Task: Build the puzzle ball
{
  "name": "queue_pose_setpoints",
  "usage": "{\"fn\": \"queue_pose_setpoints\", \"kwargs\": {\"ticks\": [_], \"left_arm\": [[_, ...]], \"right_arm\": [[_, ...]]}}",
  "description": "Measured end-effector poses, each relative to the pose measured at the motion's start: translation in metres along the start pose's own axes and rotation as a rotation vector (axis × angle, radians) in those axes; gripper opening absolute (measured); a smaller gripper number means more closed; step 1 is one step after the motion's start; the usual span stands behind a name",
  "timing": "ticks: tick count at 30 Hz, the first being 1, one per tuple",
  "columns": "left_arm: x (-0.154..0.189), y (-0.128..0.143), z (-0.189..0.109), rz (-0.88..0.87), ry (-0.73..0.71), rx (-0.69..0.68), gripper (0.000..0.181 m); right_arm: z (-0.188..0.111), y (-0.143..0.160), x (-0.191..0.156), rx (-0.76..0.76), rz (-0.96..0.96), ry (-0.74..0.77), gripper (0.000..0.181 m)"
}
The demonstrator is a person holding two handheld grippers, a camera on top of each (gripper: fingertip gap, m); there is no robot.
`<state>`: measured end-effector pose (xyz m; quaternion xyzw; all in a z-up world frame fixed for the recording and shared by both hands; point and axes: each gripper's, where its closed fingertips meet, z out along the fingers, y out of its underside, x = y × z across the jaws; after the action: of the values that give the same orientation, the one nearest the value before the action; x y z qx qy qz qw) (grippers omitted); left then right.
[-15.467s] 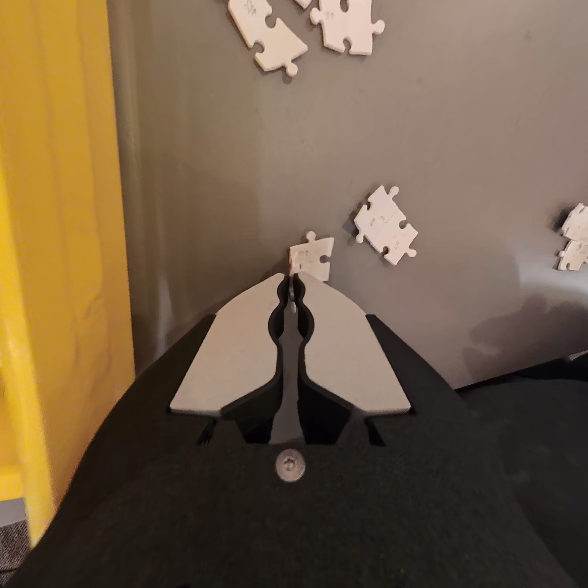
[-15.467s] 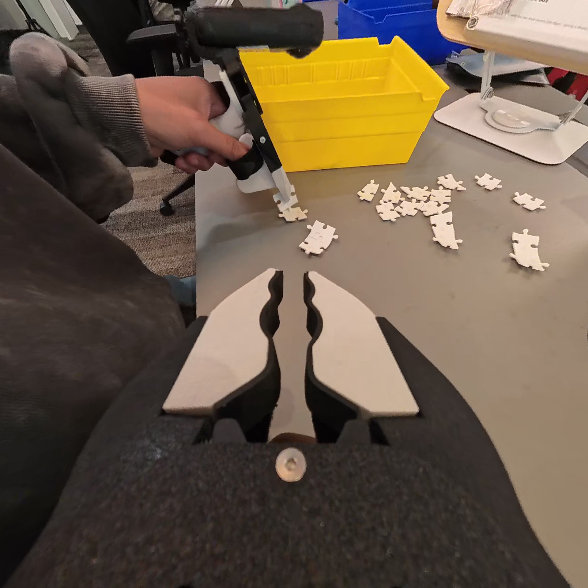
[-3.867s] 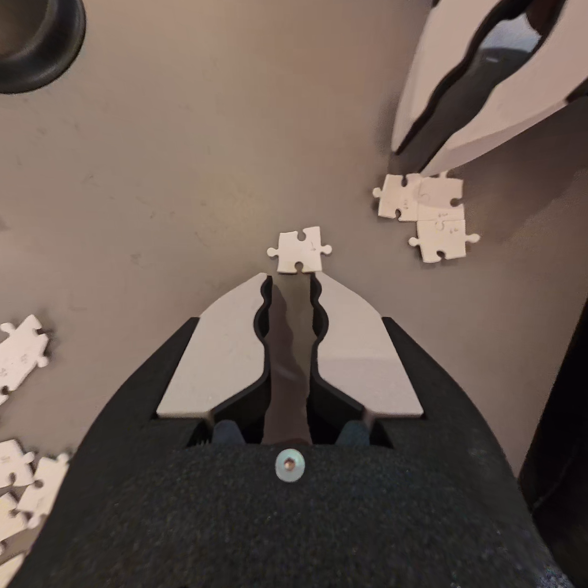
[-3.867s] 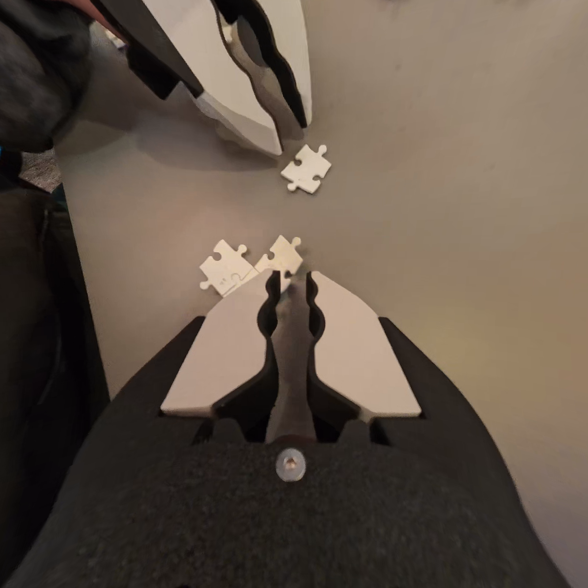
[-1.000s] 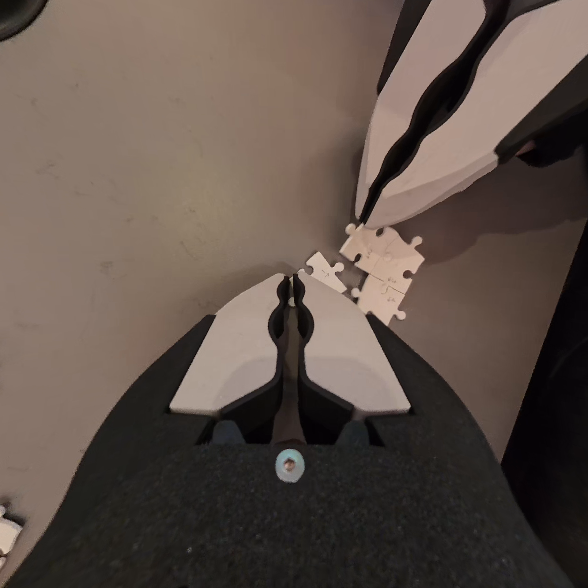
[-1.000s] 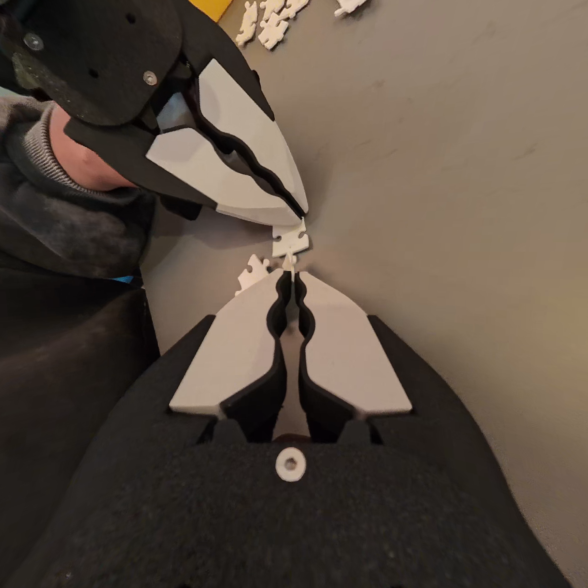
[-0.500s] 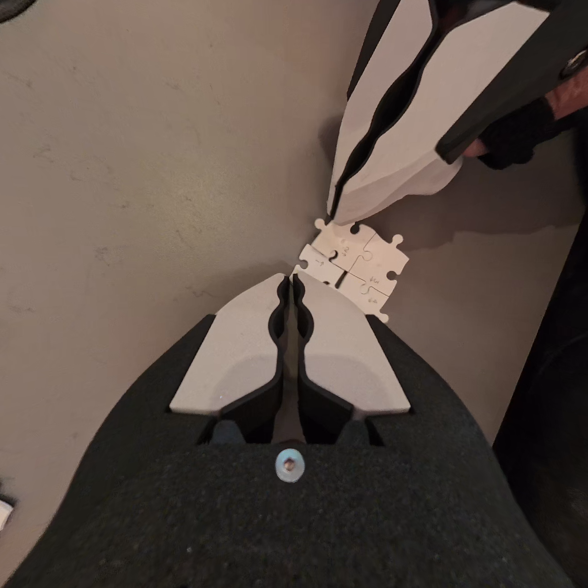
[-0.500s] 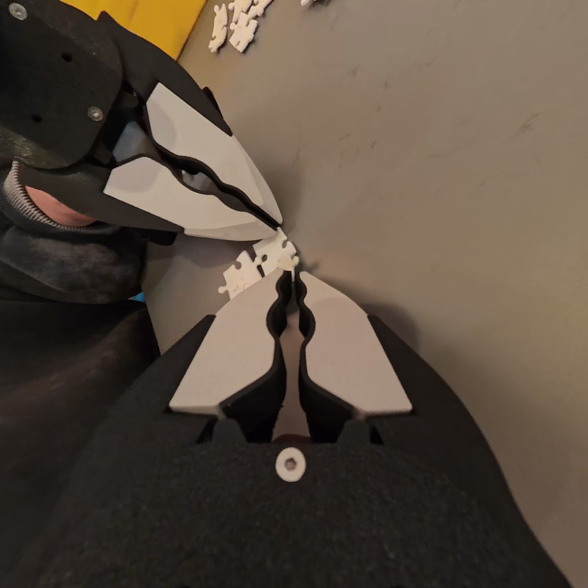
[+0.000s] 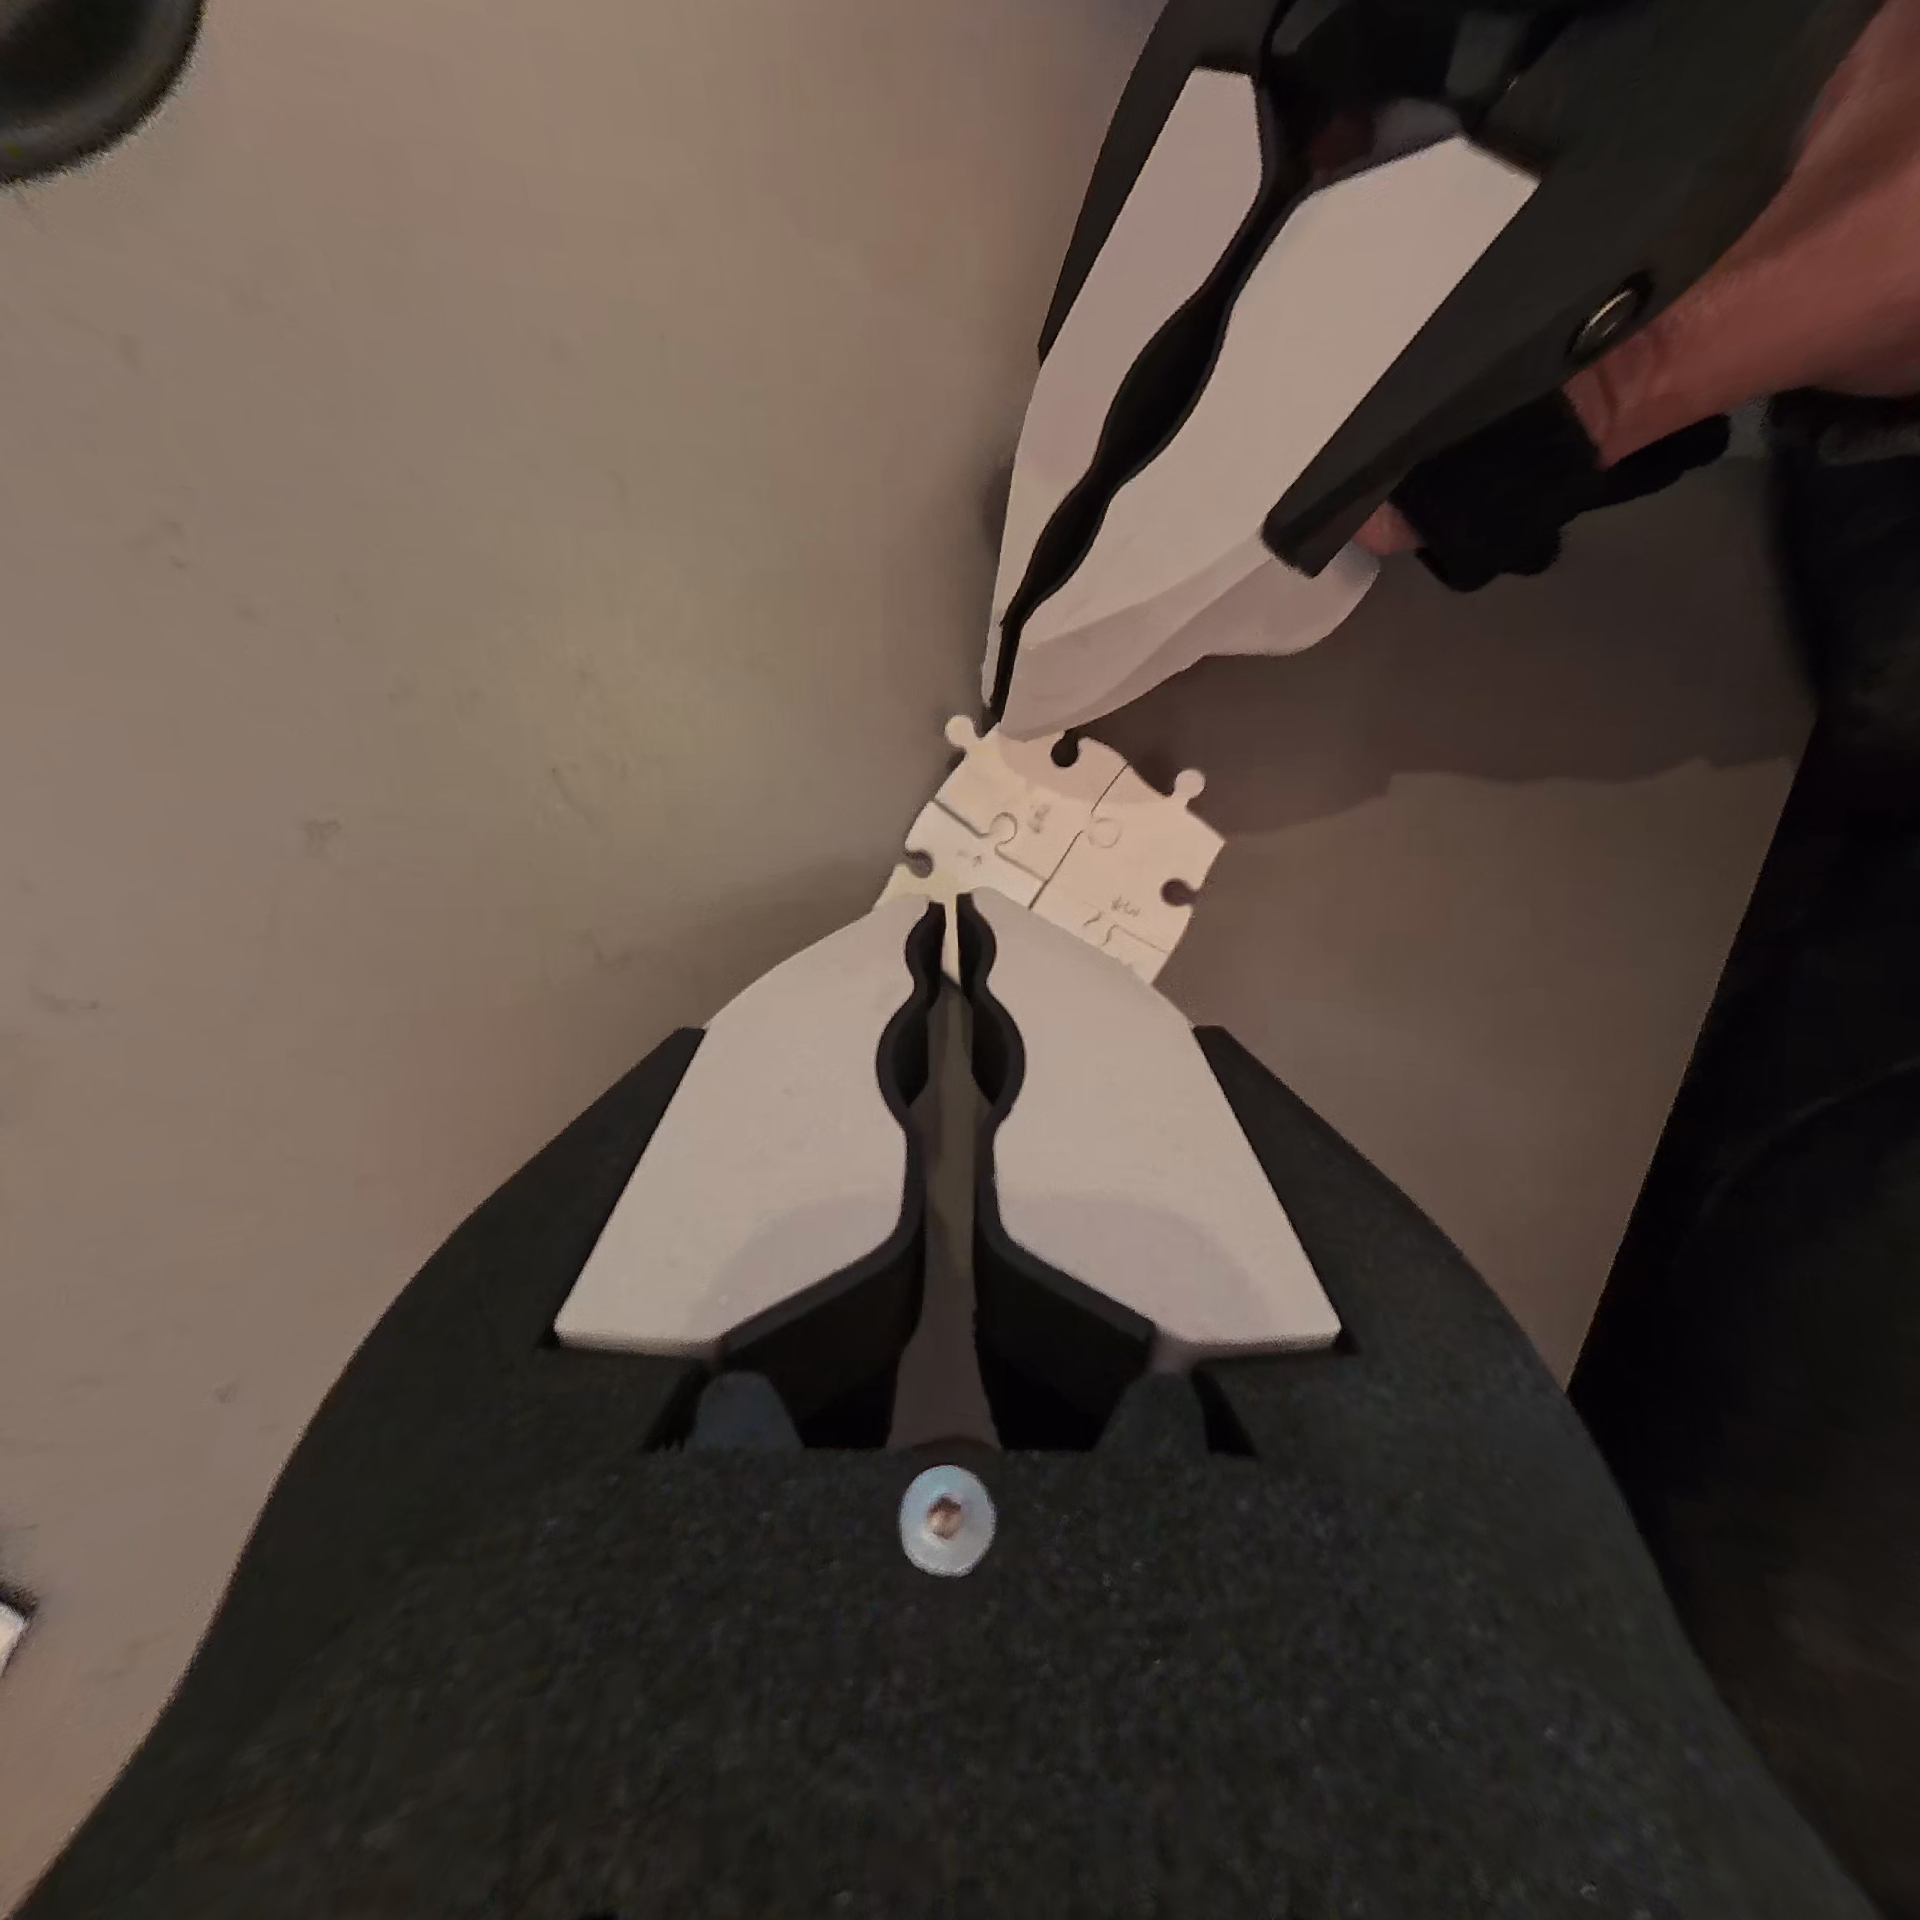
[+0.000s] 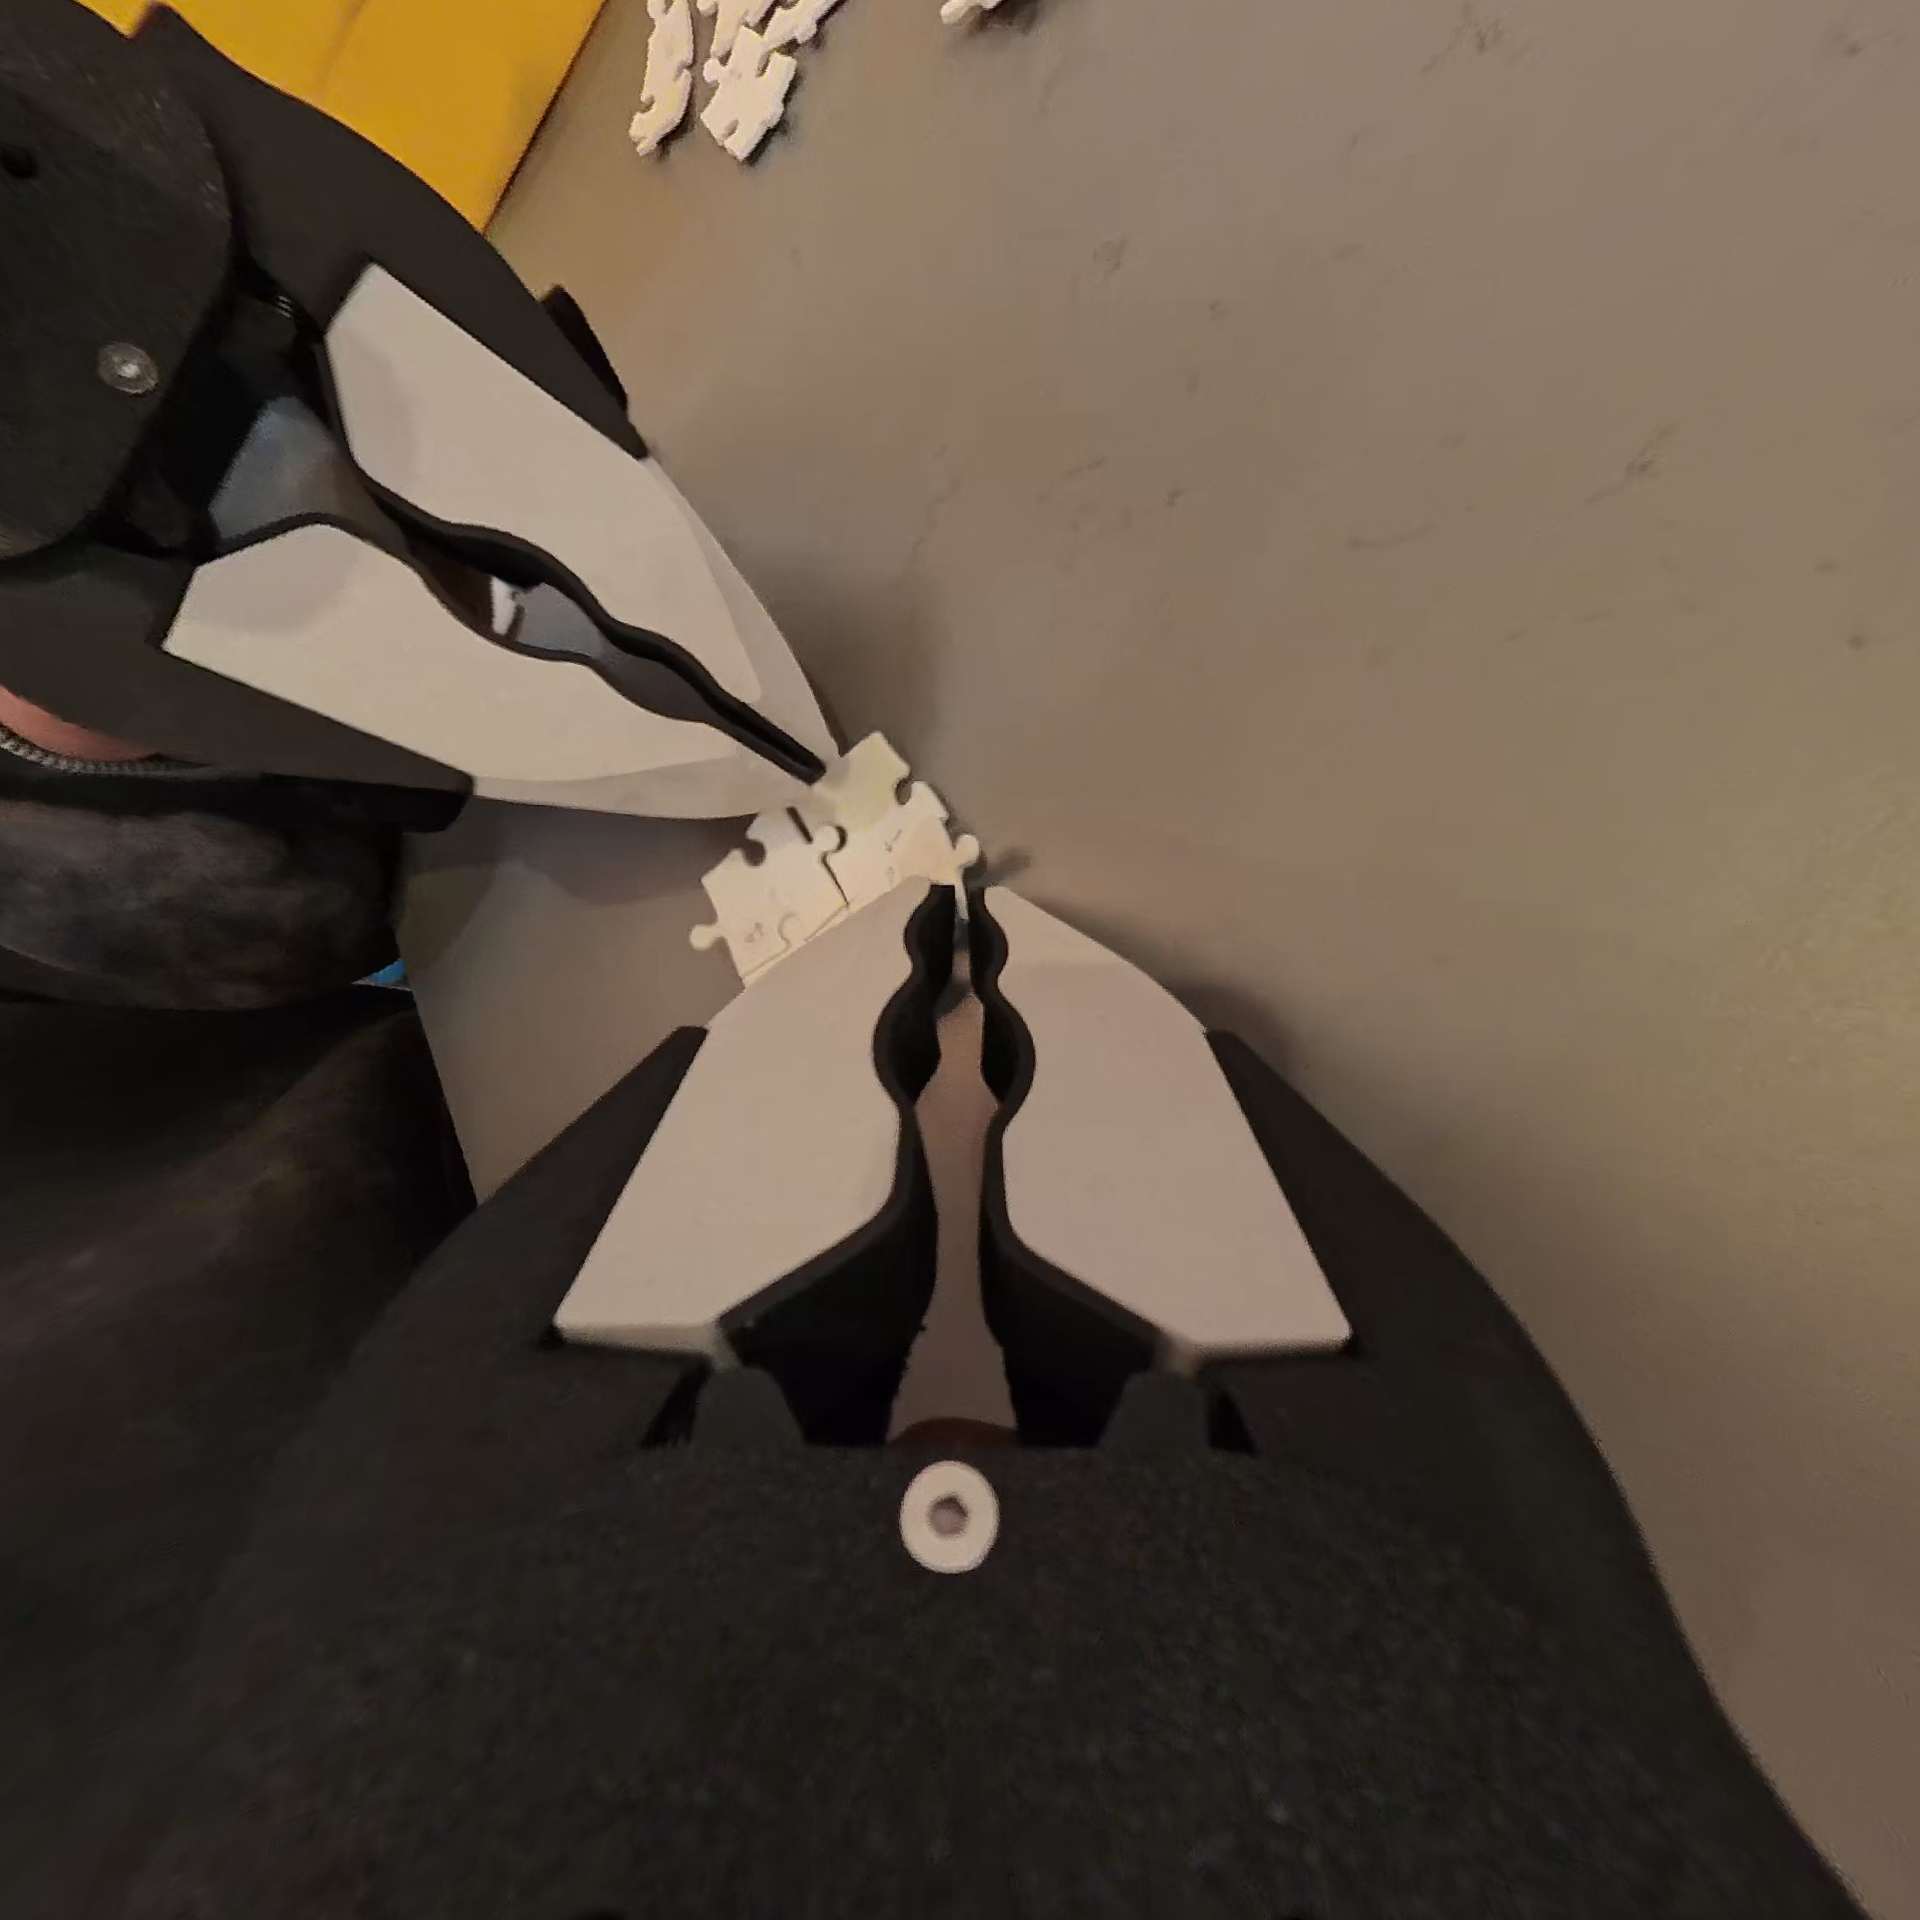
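A small cluster of joined white puzzle pieces (image 9: 1132,842) is held just over the grey table (image 9: 468,520). My left gripper (image 9: 948,916) is shut on one white puzzle piece (image 9: 956,868) that sits fitted against the cluster's left edge. My right gripper (image 10: 964,899) is shut on the opposite edge of the cluster (image 10: 790,894). In the left wrist view the right gripper (image 9: 1000,712) comes in from the upper right. In the right wrist view the left gripper (image 10: 821,771) comes in from the upper left, holding its piece (image 10: 878,774). The two sets of fingertips are very close.
Several loose white pieces (image 10: 717,73) lie at the far end of the table beside a yellow bin (image 10: 416,83). A black round object (image 9: 62,83) sits at the top left of the left wrist view. A person's hand (image 9: 1818,260) holds the right gripper.
A second ago the single piece in my left gripper stood apart from the cluster; it has moved right and now sits fitted against it. Both grippers have stayed shut.
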<state>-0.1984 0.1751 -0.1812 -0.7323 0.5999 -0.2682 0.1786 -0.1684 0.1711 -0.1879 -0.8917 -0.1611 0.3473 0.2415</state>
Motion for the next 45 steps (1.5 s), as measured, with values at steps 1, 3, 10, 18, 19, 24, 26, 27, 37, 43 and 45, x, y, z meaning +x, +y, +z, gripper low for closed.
{"fn": "queue_pose_setpoints", "kwargs": {"ticks": [1, 3, 10, 18, 19, 24, 26, 27, 37, 43, 45], "left_arm": [[0.001, -0.003, -0.002, 0.009, -0.004, 0.011, 0.002], [0.004, -0.010, -0.004, 0.029, -0.003, 0.029, 0.001], [0.014, -0.012, 0.013, 0.076, 0.034, -0.037, 0.000], [0.010, -0.007, 0.022, 0.069, 0.010, -0.079, 0.000], [0.010, -0.007, 0.022, 0.062, 0.011, -0.078, 0.000], [0.010, -0.008, 0.022, 0.047, 0.014, -0.065, 0.000], [0.010, -0.008, 0.022, 0.036, 0.017, -0.055, 0.000], [0.011, -0.009, 0.022, 0.029, 0.025, -0.046, 0.000], [0.000, -0.017, -0.069, -0.050, -0.095, 0.248, 0.000], [0.001, -0.003, -0.073, -0.044, -0.143, 0.254, 0.000], [0.001, 0.002, -0.066, -0.048, -0.129, 0.233, 0.000]], "right_arm": [[0.000, 0.000, 0.000, -0.001, -0.006, 0.005, 0.003], [0.000, 0.000, 0.001, -0.005, -0.018, 0.020, 0.003], [0.001, 0.000, 0.001, -0.015, -0.043, 0.040, 0.003], [0.002, 0.000, 0.002, -0.013, -0.057, 0.042, 0.003], [0.002, 0.000, 0.002, -0.012, -0.060, 0.043, 0.003], [-0.013, -0.014, -0.002, 0.089, -0.122, 0.038, 0.002], [-0.021, -0.021, -0.008, 0.134, -0.158, 0.016, 0.000], [-0.020, -0.020, -0.009, 0.130, -0.173, 0.018, 0.000], [0.003, -0.011, -0.020, 0.066, -0.253, 0.095, 0.000], [0.021, -0.006, -0.010, -0.024, -0.242, 0.153, 0.000], [0.021, -0.006, -0.010, -0.031, -0.231, 0.158, 0.000]]}}
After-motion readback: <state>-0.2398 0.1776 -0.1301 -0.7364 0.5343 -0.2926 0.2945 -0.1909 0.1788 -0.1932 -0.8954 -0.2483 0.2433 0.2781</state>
